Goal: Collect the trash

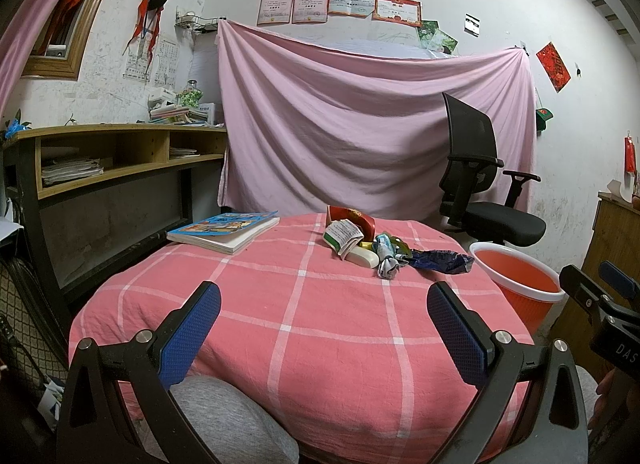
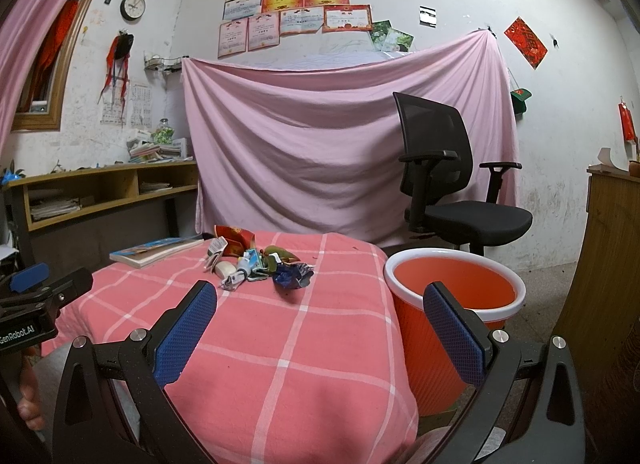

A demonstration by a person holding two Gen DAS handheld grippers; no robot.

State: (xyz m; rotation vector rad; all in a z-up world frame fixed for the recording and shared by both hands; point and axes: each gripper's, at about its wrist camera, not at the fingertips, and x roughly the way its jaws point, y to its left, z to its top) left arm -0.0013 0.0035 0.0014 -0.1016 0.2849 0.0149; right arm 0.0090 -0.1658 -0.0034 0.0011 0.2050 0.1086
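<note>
Both grippers, left and right, gape with nothing held; orange bin beside table holds nothing visible; trash pile sits on tablecloth.

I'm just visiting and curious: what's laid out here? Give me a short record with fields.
surface: table under a pink checked cloth
trash: small pile of wrappers on the far part of the table
bin: orange bin with white rim, on the floor to the right of the table
other item: book, far left
left gripper: open, holding nothing
right gripper: open, holding nothing
</note>
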